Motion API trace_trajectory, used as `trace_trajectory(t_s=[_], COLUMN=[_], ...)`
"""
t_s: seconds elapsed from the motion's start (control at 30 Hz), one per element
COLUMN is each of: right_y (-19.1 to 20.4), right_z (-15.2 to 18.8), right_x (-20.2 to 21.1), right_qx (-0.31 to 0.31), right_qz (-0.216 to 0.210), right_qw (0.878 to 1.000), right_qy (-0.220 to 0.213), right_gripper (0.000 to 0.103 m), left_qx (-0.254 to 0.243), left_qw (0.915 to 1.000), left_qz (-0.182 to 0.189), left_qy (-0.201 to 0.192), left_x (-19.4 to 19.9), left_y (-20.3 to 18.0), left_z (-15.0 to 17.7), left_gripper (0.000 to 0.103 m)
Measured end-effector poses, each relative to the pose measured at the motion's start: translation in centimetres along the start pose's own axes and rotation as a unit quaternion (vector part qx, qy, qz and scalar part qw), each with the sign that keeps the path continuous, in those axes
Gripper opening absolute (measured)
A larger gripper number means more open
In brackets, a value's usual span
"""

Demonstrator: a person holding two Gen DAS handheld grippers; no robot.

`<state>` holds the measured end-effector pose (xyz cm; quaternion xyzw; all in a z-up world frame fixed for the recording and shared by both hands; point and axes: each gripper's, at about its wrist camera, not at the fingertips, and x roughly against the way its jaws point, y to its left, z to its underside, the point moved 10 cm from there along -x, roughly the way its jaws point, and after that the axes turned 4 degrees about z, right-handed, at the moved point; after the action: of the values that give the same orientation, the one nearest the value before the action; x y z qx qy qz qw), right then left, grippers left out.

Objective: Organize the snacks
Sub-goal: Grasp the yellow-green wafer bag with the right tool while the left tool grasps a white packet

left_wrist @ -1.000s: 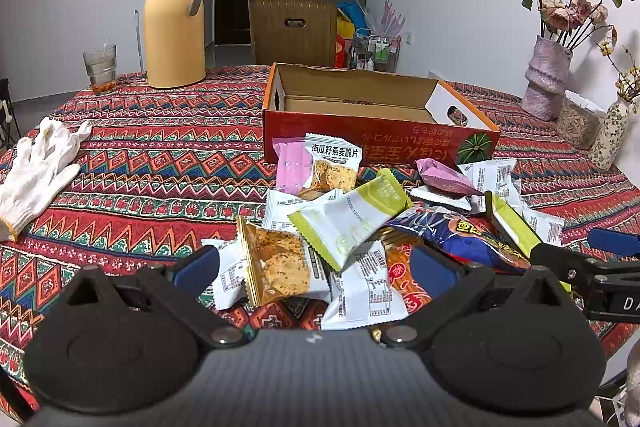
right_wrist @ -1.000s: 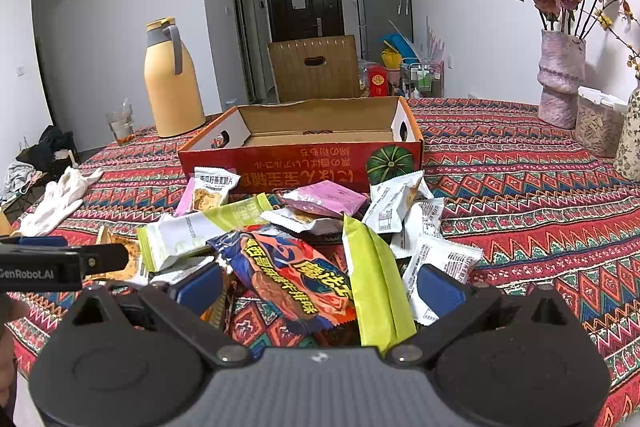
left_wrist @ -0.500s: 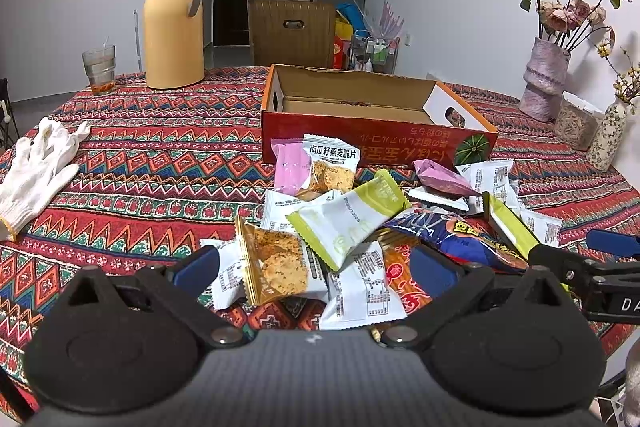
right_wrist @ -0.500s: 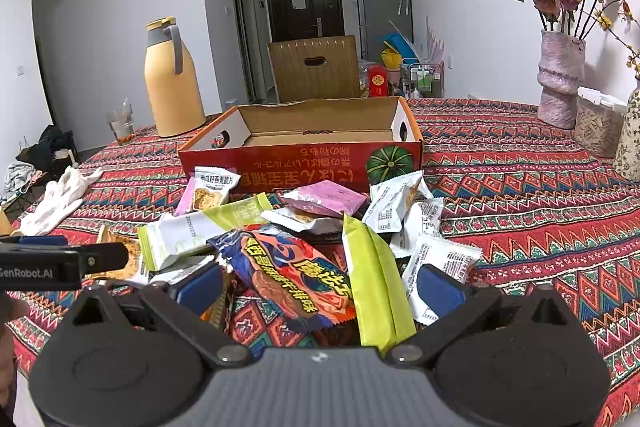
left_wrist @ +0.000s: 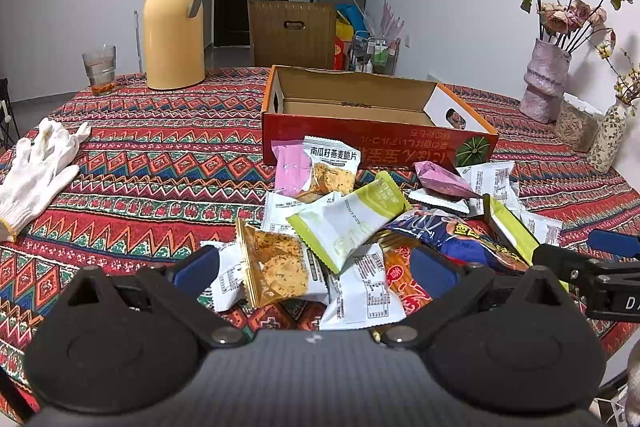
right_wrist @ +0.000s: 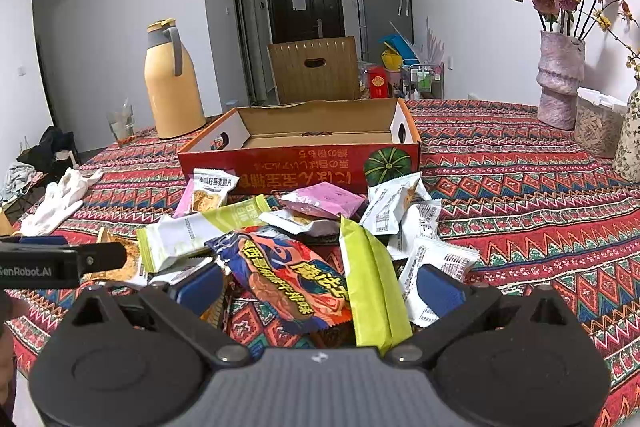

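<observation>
A: Status on your left gripper?

B: Your left gripper is spread wide and holds nothing. It sits low over the near edge of the snack pile. The blue pads flank a clear cracker packet and a white packet, with no contact that I can see.

A: And your right one?

B: Your right gripper is also wide open and empty. Between its fingers lie a blue and orange snack bag and a green packet. The right pad sits over a white packet at the pile's edge; I can't tell if it touches.

A: Where are the snacks versus the box?

B: All of them are loose on the table, heaped just in front of the open red cardboard box. A pink packet and a white cracker packet lean against the box's front wall. Nothing shows inside the box from either view.

A: Anything else on your table?

B: A yellow thermos jug and a glass at the far left, white gloves at the left edge, and a vase of dried roses far right. In the left view, your right gripper's finger shows at the right edge, beside the pile.
</observation>
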<state>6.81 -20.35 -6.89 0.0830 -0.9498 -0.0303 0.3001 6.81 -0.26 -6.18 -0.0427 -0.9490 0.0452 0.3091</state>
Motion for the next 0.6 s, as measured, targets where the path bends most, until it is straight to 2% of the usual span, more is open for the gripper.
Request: trace_trajectory(t_s=[0.27, 0.4, 0.47, 0.53, 0.6], right_y=[-1.2, -2.3, -2.8, -3.2, -3.5], right_z=[-0.6, -0.8, -0.6, -0.3, 0.1], right_x=[0.4, -0.1, -0.7, -1.6, -2.6], right_qx=[0.000, 0.001, 0.004, 0.002, -0.001], right_qz=[0.009, 0.016, 0.014, 0.006, 0.002], right_qw=[1.000, 1.000, 1.000, 1.000, 1.000], right_qy=[-0.017, -0.016, -0.008, 0.006, 0.020], right_gripper=[0.102, 0.094, 0.086, 0.070, 0.062], left_qx=[0.001, 0.005, 0.006, 0.007, 0.006], left_qw=[1.0000, 1.0000, 1.0000, 0.9999, 0.9999], left_qz=[-0.001, -0.005, -0.005, -0.005, -0.005], left_qy=[0.000, 0.004, 0.006, 0.008, 0.009], left_x=[-0.3, -0.9, -1.2, -1.4, -1.5], left_y=[0.3, 0.6, 0.6, 0.6, 0.7], left_z=[-0.2, -0.4, -0.4, -0.4, -0.2], left_gripper=[0.103, 0.103, 0.103, 0.103, 0.103])
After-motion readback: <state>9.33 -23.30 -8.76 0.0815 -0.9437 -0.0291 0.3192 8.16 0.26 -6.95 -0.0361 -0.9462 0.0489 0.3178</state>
